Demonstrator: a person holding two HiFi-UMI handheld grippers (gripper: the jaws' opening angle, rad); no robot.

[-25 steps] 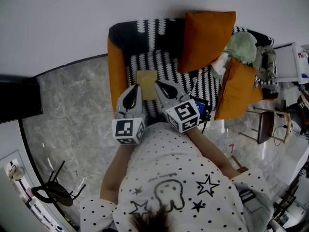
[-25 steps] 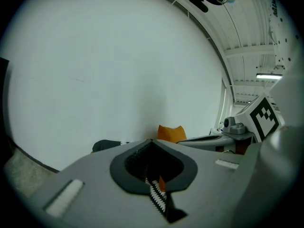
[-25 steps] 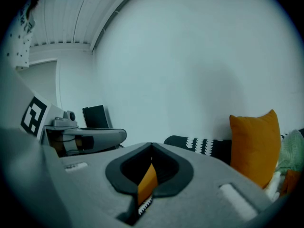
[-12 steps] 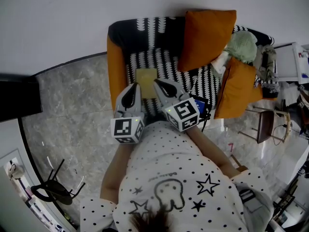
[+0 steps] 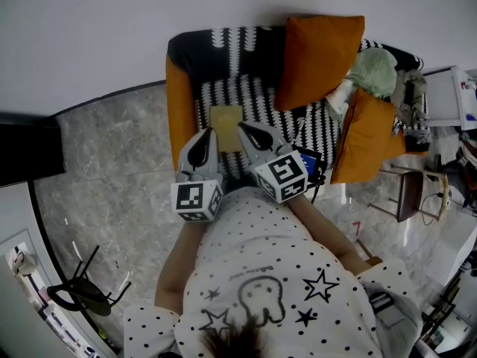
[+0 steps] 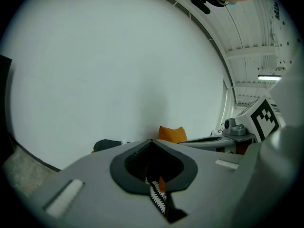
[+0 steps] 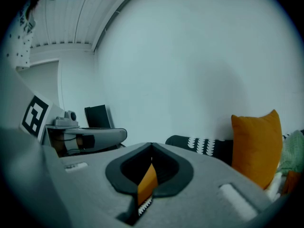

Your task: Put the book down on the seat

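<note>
One flat square book [image 5: 226, 118], zigzag-patterned seat [image 5: 257, 99]

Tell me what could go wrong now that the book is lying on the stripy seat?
1. The left gripper and right gripper are both shut and hover right at the near edge of the book. A small push forward could shove it across the seat.
2. The big orange cushion stands propped up just beside the book and might flop over onto it.
</note>
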